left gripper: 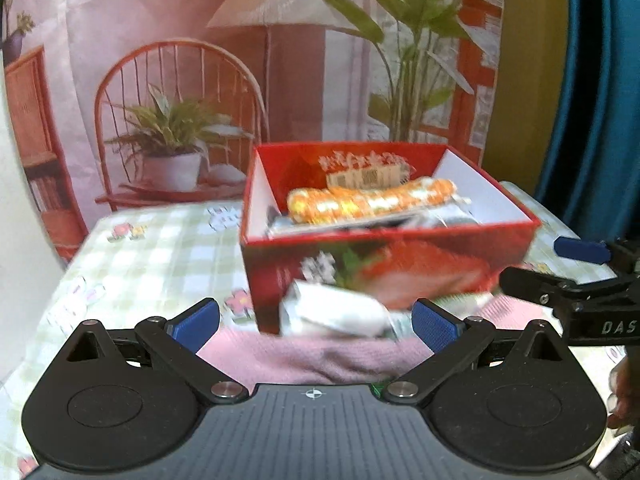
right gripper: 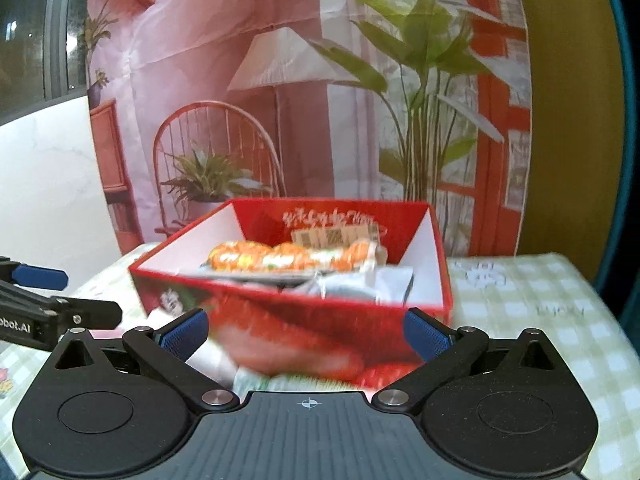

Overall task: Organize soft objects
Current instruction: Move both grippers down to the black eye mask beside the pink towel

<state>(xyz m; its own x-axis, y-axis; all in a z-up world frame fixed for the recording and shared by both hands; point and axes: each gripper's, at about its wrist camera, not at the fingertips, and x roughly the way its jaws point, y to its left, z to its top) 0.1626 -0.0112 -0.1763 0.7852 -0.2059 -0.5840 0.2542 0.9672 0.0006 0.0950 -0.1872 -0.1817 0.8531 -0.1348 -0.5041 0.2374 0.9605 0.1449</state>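
Observation:
A red cardboard box (left gripper: 400, 264) (right gripper: 304, 320) stands on the checked tablecloth (left gripper: 152, 256) (right gripper: 528, 304). Inside it lie an orange-and-white soft roll (left gripper: 372, 200) (right gripper: 288, 260) and grey and white soft packs (right gripper: 360, 284). In front of the box lie a pink cloth (left gripper: 320, 360) and a white soft pack (left gripper: 336, 312) (right gripper: 216, 360). My left gripper (left gripper: 316, 324) is open just above the pink cloth, with nothing pressed between its blue pads. My right gripper (right gripper: 306, 334) is open wide close to the box's near wall, holding nothing. Each gripper shows at the edge of the other's view.
A printed backdrop with a chair, a lamp and plants (left gripper: 256, 80) (right gripper: 304, 100) hangs behind the table. A blue curtain (left gripper: 600, 100) is at the right. A hand (left gripper: 624, 392) shows at the right edge of the left wrist view.

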